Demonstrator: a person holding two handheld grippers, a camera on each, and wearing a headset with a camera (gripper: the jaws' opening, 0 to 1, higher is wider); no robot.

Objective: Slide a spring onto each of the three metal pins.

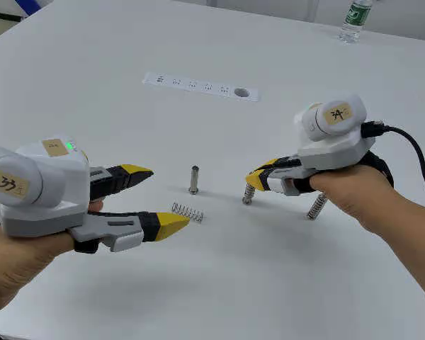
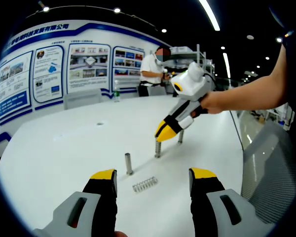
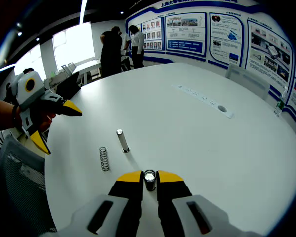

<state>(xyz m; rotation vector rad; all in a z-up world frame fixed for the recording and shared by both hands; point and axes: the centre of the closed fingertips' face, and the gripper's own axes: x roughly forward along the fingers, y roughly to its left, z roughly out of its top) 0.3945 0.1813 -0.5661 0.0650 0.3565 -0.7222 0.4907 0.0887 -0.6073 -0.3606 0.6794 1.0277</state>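
1. Right claw (image 3: 150, 177) is pinched on the top of the middle pin (image 1: 248, 195), which wears a wire coil, likely to push it down.
2. Left claw (image 1: 166, 196) is spread wide and holds nothing, aimed at the loose spring (image 1: 188, 212) lying flat on the smooth white bench (image 1: 198, 283).
3. Just behind that spring stands the bare pin (image 1: 193, 179), shiny, round and upright. It looks like the last one to fill.
4. By the right hand, the third pin (image 1: 316, 207) wears a coil too.

Beyond your left gripper (image 1: 168, 196) a white power strip (image 1: 200, 86) lies flat on the table (image 1: 92, 64); far past your right gripper (image 1: 253, 177) a water bottle (image 1: 355, 21) stands upright.
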